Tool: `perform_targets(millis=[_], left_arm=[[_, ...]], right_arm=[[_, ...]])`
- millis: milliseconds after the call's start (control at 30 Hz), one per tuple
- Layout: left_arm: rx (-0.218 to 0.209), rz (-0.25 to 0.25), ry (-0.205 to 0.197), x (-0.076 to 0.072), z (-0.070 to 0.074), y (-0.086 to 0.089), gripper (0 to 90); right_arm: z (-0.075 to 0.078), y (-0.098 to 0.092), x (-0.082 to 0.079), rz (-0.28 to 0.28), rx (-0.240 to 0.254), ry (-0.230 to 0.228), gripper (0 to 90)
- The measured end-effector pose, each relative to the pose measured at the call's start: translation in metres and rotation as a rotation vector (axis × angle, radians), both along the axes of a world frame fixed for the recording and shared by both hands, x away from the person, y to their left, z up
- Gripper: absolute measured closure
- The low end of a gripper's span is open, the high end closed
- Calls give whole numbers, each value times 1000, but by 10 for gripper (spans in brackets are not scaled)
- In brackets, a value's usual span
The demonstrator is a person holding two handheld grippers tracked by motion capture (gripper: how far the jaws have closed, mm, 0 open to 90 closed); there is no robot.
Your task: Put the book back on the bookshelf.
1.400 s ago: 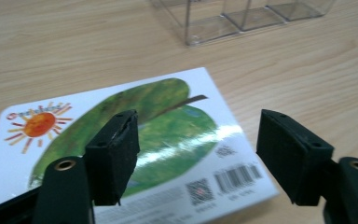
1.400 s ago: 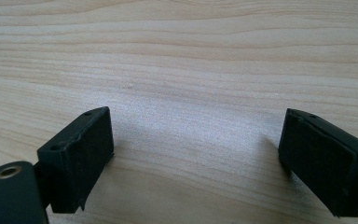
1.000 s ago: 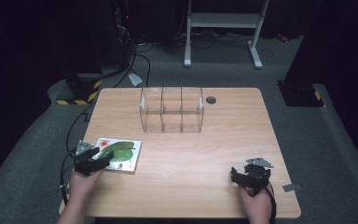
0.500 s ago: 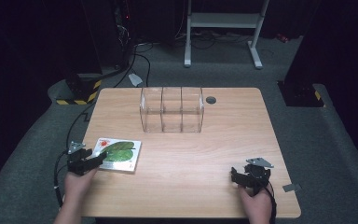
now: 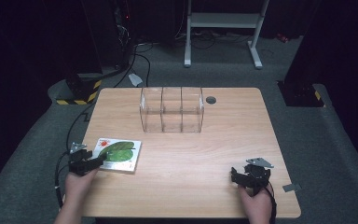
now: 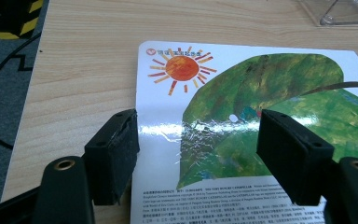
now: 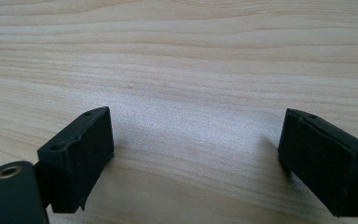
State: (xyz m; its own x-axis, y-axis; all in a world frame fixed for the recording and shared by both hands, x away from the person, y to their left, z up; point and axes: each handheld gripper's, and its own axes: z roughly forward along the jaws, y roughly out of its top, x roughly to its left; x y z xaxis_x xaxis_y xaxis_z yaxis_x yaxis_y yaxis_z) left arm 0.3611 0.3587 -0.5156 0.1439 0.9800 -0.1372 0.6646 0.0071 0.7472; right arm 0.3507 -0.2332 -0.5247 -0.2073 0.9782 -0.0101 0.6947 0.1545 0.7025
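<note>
Left gripper [image 5: 98, 161] sits at the near-left corner of the table [image 5: 261, 140], jaws spread wide, nothing clamped. From the high view its tips reach just over the near-left edge of the picture book [image 5: 121, 155]. In the left gripper view [image 6: 198, 149] the book [image 6: 261, 102] lies flat right ahead of and under the jaws: one pad [image 6: 114, 156] lines up with the book's edge, the other [image 6: 291, 151] hangs over the green leaf artwork. Orange sun print is ahead of the jaws, small text block closest to the gripper body. Can't tell if the pads touch the cover or just hover above it; neither pad presses on an edge.

Right gripper [image 5: 235, 176] is at the near-right of the table, well apart from the book, which lies far off to its left. Jaws also wide. Right gripper view [image 7: 196, 161] has bare wood grain between and ahead of the pads, nothing held.

Clear three-compartment organiser [image 5: 171, 109] stands upright toward the far side of the table, well ahead of both grippers, slightly closer to the left one's line. Its corner shows at the top edge of the left gripper view [image 6: 345, 11], beyond the book and apart from it.
</note>
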Motion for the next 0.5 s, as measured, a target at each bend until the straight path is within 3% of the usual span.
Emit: perform_targets(millis=[500], left_arm=[[8,-11,-12,-1,-1,-2,336]], right_arm=[[0,0,0,0,-2,3,101]])
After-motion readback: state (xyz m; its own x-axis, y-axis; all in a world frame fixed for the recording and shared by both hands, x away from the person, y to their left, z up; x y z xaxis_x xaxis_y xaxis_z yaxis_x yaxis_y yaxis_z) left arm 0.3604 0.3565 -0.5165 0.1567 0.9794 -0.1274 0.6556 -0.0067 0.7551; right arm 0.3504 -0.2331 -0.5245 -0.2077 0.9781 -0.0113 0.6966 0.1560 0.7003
